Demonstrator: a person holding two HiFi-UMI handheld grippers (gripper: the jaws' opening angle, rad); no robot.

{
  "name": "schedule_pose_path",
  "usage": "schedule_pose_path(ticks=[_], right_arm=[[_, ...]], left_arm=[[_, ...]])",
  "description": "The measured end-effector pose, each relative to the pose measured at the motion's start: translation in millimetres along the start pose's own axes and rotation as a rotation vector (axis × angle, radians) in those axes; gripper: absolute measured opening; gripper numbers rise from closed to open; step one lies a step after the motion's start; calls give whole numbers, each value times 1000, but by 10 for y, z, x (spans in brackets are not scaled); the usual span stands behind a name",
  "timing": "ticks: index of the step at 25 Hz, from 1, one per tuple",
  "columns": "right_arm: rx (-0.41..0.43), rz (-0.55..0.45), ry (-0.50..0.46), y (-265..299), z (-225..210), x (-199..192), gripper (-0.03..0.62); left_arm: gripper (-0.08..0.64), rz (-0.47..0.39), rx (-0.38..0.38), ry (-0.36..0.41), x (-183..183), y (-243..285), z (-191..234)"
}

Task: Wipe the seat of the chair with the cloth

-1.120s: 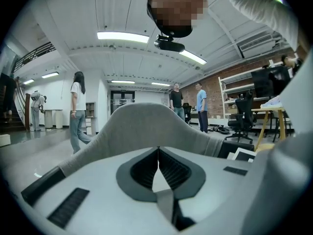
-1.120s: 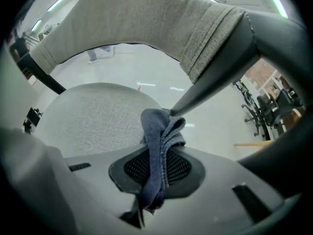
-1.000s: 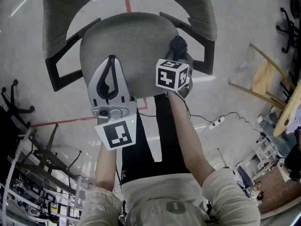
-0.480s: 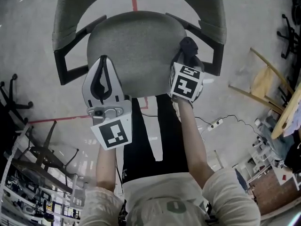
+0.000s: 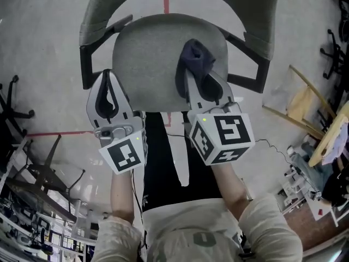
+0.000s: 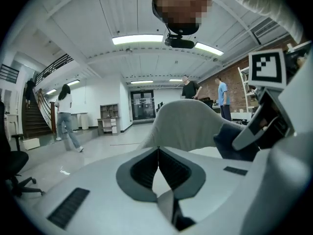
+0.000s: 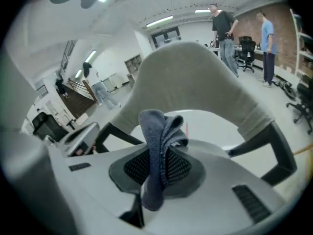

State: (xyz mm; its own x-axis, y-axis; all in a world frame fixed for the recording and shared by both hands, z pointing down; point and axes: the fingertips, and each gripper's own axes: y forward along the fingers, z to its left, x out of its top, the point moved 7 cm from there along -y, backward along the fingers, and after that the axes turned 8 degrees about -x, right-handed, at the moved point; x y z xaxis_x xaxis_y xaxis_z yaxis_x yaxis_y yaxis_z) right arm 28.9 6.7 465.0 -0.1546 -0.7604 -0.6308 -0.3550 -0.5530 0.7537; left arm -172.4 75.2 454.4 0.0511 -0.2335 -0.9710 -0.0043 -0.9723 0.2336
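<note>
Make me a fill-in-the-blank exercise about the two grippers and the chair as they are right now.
1. The right gripper is shut on a dark blue ____.
2. The left gripper has its jaws ____, with nothing between them.
3. The grey chair has ____ armrests.

Missing words: cloth; shut; black.

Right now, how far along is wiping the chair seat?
Done: the cloth is picked up and clamped in the right gripper. In hand: it is held over the right side of the seat; contact is unclear. Left: the wiping itself; no wiped patch shows. The left gripper is shut, empty.
</note>
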Motion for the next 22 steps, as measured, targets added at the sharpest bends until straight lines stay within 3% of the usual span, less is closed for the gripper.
schedule_pose_path(ticks=[2, 4, 9, 14, 22], right_arm=[[82, 5, -6, 12, 314, -17, 57], [167, 28, -5, 72, 623, -109, 57], [349, 98, 57, 295, 1284, -452, 57], [386, 188, 48, 580, 1661, -808, 57], [429, 382, -28, 1012, 1889, -1701, 57]], left_arm=[[15, -27, 14, 6, 3, -43, 111], [15, 0, 35, 3, -34, -98, 215], [15, -14, 41, 21, -101, -303, 472], [15, 28, 25, 37, -257, -491, 716], [15, 58, 81, -9, -465, -665, 881]])
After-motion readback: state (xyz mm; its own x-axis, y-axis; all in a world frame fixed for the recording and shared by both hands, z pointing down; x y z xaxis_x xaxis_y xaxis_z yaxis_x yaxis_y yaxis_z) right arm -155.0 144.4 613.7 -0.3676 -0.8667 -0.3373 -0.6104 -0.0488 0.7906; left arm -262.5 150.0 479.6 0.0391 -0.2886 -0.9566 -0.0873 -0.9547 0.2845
